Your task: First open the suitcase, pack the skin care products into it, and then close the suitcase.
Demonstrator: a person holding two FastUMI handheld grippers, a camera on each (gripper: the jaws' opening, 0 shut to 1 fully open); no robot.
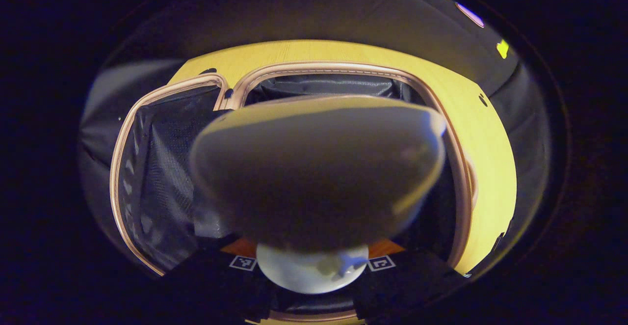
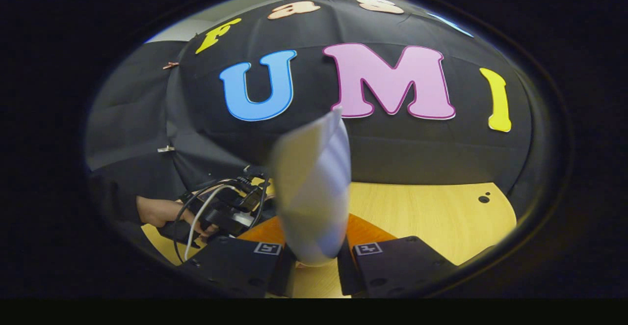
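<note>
In the left gripper view my left gripper (image 1: 312, 266) is shut on the white cap of a pale skin care tube (image 1: 319, 168). The tube looms blurred just above the open suitcase (image 1: 314, 66), which has a pink zip rim and black lining. Its mesh-lined lid half (image 1: 157, 168) lies flat to the left. In the right gripper view my right gripper (image 2: 316, 261) is shut on a white tube (image 2: 314, 187) that stands upright over the wooden table (image 2: 431, 217). The left gripper (image 2: 225, 212) and the hand (image 2: 152, 212) holding it show at the lower left of that view.
The suitcase rests on the yellow wooden table (image 1: 485, 158), which has bare wood to its right and small dark holes (image 2: 484, 199) near the edge. Cables (image 2: 196, 217) trail from the left gripper.
</note>
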